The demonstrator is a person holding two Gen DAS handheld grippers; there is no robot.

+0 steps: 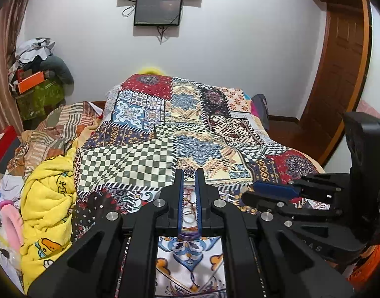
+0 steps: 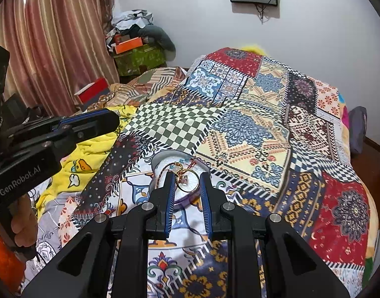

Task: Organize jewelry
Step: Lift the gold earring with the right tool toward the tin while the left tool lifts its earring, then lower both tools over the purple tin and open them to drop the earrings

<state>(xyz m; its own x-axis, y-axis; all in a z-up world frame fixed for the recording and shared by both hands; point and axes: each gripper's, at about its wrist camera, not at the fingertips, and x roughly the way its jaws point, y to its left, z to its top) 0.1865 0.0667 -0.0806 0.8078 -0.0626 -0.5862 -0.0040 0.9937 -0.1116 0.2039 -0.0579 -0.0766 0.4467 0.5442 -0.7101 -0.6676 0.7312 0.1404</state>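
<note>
A: Entry, bed scene. Where does the jewelry sit?

B: On a round clear dish (image 2: pixel 165 160) with a purple rim, resting on the patchwork bedspread (image 2: pixel 264 129), toward the near edge of the bed and nearer its left side. In the dish: a gold ring-shaped piece (image 2: pixel 187 182), a braided cord (image 2: pixel 162 171), and small charms tangled together. I cannot separate the pieces further.

A: Right gripper?

B: The right gripper (image 2: pixel 187 181) has its jaws spread apart, one on each side of the gold ring, over the dish. Nothing is clamped; whether the tips touch the dish, I cannot tell.

A: Left gripper?

B: In the left wrist view the left gripper (image 1: pixel 189 173) has its blue-padded fingers (image 1: pixel 181 198) drawn close, a narrow gap left between them. The dish's purple rim (image 1: pixel 188 236) and some rings (image 1: pixel 188 216) show through that gap. Whether the pads are pressing the dish or only framing it, I cannot tell.

A: Relative placement of the two tools?

B: The right wrist view shows the left gripper at the left, held by a hand (image 2: pixel 23 223), above a yellow cartoon blanket (image 2: pixel 90 154) at the bed's left edge. The left wrist view shows the right gripper at the right, near the left one.

A: Surroundings?

B: Striped curtain (image 2: pixel 53 37) left, wall-mounted screen (image 1: pixel 157 11), wooden door (image 1: pixel 344 57) right.
</note>
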